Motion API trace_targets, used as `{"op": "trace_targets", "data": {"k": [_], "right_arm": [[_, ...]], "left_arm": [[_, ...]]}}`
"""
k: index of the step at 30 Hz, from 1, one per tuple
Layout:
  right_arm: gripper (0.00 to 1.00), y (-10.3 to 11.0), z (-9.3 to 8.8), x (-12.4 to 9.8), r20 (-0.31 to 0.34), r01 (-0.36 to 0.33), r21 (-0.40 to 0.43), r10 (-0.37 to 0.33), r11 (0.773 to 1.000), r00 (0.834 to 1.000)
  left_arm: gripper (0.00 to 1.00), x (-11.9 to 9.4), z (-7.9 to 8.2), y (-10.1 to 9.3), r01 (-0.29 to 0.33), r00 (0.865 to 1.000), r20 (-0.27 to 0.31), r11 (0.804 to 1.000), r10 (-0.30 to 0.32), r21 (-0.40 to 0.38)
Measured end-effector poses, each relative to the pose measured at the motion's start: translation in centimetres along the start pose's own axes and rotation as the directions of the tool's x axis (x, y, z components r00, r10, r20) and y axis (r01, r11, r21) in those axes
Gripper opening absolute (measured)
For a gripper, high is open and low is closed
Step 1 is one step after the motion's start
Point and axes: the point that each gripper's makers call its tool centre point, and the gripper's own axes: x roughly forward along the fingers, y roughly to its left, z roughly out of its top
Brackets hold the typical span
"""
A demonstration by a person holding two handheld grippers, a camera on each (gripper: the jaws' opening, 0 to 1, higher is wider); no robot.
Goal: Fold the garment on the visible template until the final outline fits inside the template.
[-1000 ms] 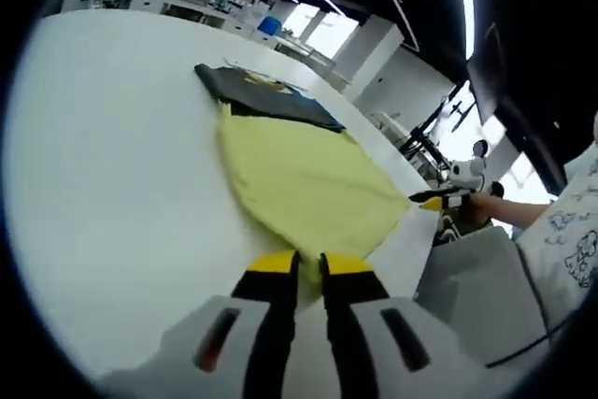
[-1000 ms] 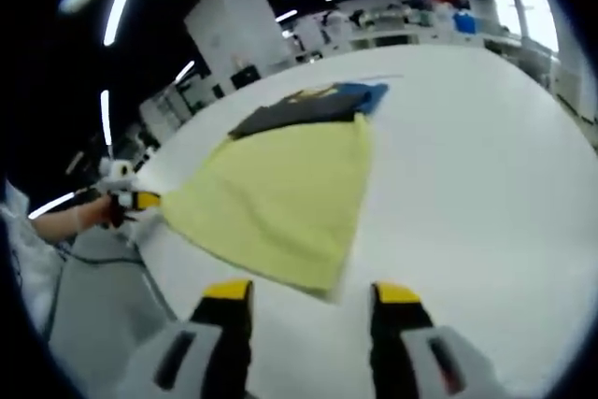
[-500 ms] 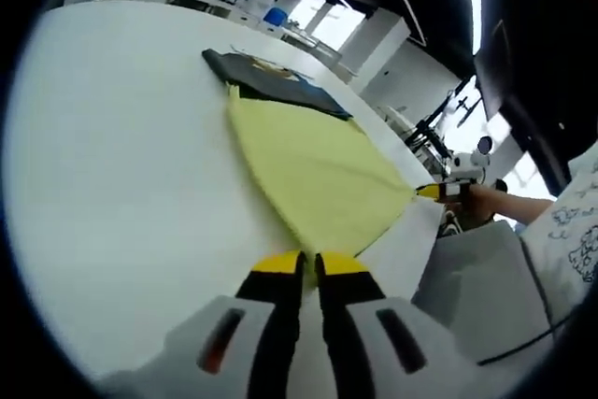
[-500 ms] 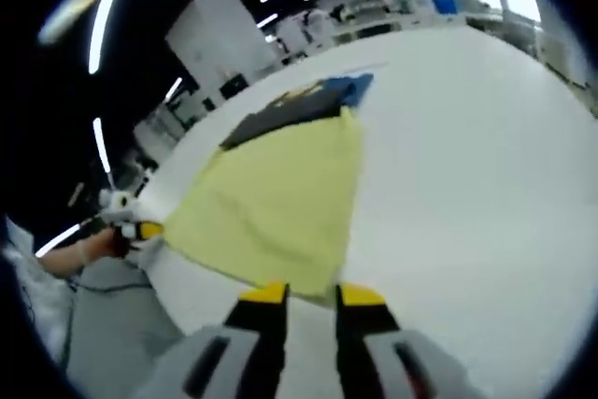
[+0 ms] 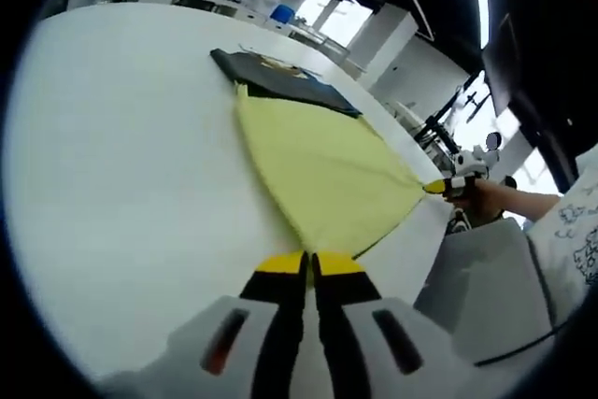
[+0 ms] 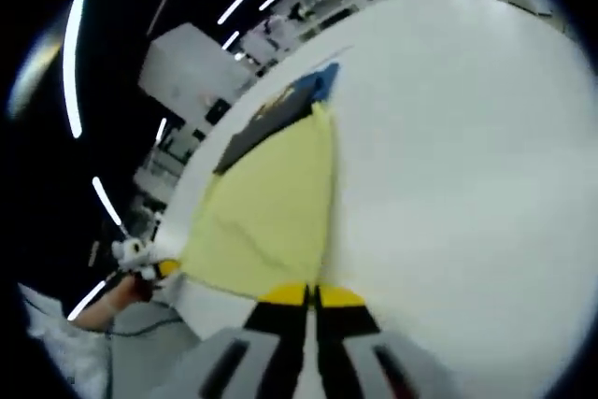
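A yellow garment (image 5: pixel 318 170) lies on the white table (image 5: pixel 121 175), stretched between both grippers. Its far end overlaps a dark template sheet (image 5: pixel 280 81) with a blue edge. My left gripper (image 5: pixel 308 263) is shut on the garment's near corner. In the left gripper view, the right gripper (image 5: pixel 437 187) pinches the opposite corner at the table's edge, a hand behind it. In the right gripper view, the garment (image 6: pixel 271 207) runs up to the dark template (image 6: pixel 276 114). My right gripper (image 6: pixel 311 294) is shut on its near corner. The left gripper (image 6: pixel 163 270) holds the far corner.
The table's edge (image 5: pixel 411 259) runs just right of the garment, with a person's grey lap (image 5: pixel 486 277) beyond it. Lab benches and a blue bin (image 5: pixel 280 14) stand far behind the table. Bare tabletop (image 6: pixel 467 165) spreads to the right of the garment.
The right gripper's jaws, open a second ago, have come together on the garment's corner. The left gripper stays shut. The garment's near edge is now pulled straighter between the two.
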Motion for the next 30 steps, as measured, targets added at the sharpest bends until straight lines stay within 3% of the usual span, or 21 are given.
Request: {"op": "trace_targets", "data": {"k": [8,18,21,25,30], "right_arm": [[0.0,2.1,-1.2,-2.3,-0.038,-0.046,-0.043,0.044,0.998,0.998],[0.0,4.6,-4.0,-5.8,-0.054,-0.11,-0.003,0.11,0.994,0.992],[0.0,5.4,-4.8,-7.0,-0.05,-0.127,0.005,0.127,0.992,0.991],[0.0,5.8,-4.7,-8.0,-0.027,-0.138,0.021,0.138,0.99,0.99],[0.0,6.0,-3.1,-8.5,0.014,-0.15,0.032,0.149,0.988,0.989]], "left_arm": [[0.0,-1.9,-0.8,-1.0,0.006,1.0,0.008,0.999,-0.005,-0.054],[0.0,-6.0,-1.7,-4.5,-0.001,1.0,0.02,0.995,0.003,-0.097],[0.0,-7.2,-1.2,-5.8,-0.005,0.998,0.057,0.992,0.012,-0.122],[0.0,-8.1,-0.6,-7.3,0.009,0.997,0.083,0.993,0.001,-0.118],[0.0,-7.8,0.0,-7.3,0.016,0.997,0.073,0.993,-0.007,-0.12]]}}
